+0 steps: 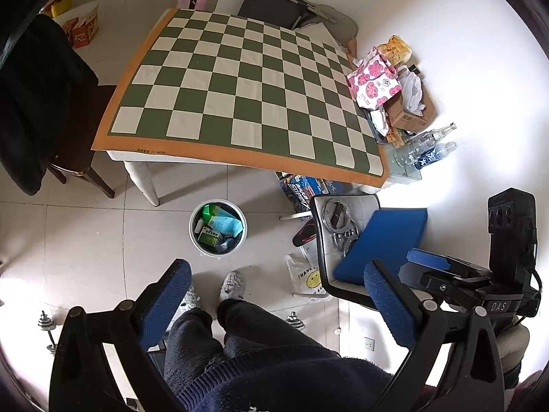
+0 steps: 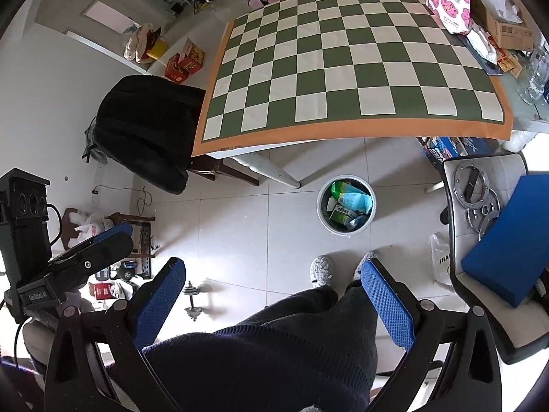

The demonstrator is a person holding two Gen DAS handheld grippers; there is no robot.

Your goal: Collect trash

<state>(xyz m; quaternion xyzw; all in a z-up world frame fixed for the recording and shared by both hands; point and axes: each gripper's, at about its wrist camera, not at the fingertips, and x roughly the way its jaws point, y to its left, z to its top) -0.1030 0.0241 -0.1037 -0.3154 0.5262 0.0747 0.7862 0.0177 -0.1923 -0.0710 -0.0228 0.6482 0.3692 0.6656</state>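
A round white trash bin stands on the floor tiles just in front of the table leg, holding green and light blue packets; it shows again in the right wrist view. The table wears a green and cream checkered cloth with nothing lying on the checkered part. My left gripper is open and empty, held high over the person's legs. My right gripper is open and empty too, at about the same height. Each gripper shows at the edge of the other's view.
A pink flowered bag, a cardboard box and clear bottles crowd the table's right end. A chair with a blue cushion stands at the right, a dark draped chair at the left. Small dumbbells lie on the floor.
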